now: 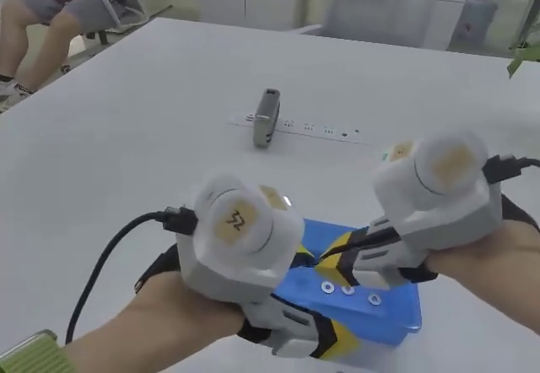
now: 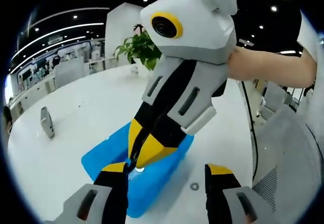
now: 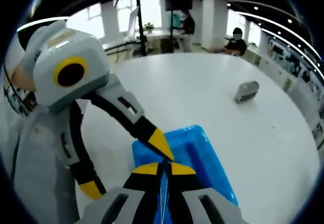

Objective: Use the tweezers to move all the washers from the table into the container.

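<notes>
The right tongs (image 3: 163, 167) pinch the tweezers (image 3: 163, 198) over the blue container (image 1: 396, 321) at the near side of the bench (image 1: 152, 111), where three washers (image 1: 348, 289) lie inside, while the left tongs (image 2: 167, 168) gape wide beside it, a stray washer (image 2: 194, 186) lying on the bench just beside the container.

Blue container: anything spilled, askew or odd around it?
Nothing looks damaged or spilled. One washer lies on the table just outside the blue container, apart from its wall, while three washers sit inside. The stray one is simply not yet moved.
</notes>
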Motion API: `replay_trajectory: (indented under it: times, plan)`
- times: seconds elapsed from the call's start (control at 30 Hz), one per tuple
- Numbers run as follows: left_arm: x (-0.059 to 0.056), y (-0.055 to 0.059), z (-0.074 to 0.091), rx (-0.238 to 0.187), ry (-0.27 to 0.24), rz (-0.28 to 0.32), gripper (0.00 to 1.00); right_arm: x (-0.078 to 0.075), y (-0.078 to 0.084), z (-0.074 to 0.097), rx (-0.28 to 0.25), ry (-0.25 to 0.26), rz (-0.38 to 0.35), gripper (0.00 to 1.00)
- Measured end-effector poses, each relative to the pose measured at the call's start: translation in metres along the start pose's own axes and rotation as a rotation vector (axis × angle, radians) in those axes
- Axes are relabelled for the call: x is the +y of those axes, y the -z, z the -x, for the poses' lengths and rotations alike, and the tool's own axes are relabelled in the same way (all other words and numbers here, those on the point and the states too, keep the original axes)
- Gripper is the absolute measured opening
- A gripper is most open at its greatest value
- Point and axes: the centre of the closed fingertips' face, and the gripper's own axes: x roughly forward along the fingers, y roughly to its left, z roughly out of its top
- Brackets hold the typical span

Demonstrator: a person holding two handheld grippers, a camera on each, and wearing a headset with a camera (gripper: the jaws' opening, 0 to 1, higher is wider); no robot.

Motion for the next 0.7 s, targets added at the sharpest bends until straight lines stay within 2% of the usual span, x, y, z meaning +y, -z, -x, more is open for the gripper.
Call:
replay_trajectory:
  times: [0.03,0.1,0.13,0.3,0.43,0.5,0.53,0.6,0.63,0.7]
  plan:
    - [0.001,0.000,-0.001,-0.004,-0.007,-0.005,0.61,-0.002,0.001,-0.002,0.000,0.008,0.027,0.02]
    - [0.001,0.002,-0.003,0.004,0.003,0.008,0.58,0.001,0.005,-0.008,-0.002,-0.019,-0.028,0.01]
    - [0.001,0.004,-0.004,0.014,0.008,0.028,0.59,0.001,0.006,-0.008,-0.003,-0.018,-0.031,0.02]
    - [-0.001,0.001,-0.003,-0.012,-0.003,0.032,0.62,-0.001,0.005,-0.005,-0.001,0.000,-0.011,0.02]
    - [-0.005,0.002,-0.001,-0.013,-0.010,0.067,0.62,0.006,0.008,-0.005,0.010,0.003,0.010,0.02]
    - [-0.007,0.003,0.004,-0.012,-0.024,0.061,0.63,0.009,0.005,0.001,-0.022,0.017,0.008,0.01]
    - [-0.011,0.003,0.008,-0.015,-0.026,0.062,0.63,0.011,0.005,0.007,-0.046,0.018,-0.018,0.01]
    - [-0.018,0.000,0.013,-0.049,-0.018,0.088,0.64,0.017,0.006,0.016,-0.090,0.023,-0.072,0.01]
    - [-0.021,0.000,0.014,-0.050,-0.010,0.102,0.64,0.019,0.008,0.018,-0.093,0.026,-0.078,0.01]
    - [-0.030,0.001,0.016,-0.053,-0.007,0.094,0.63,0.025,0.014,0.024,-0.094,0.030,-0.084,0.01]
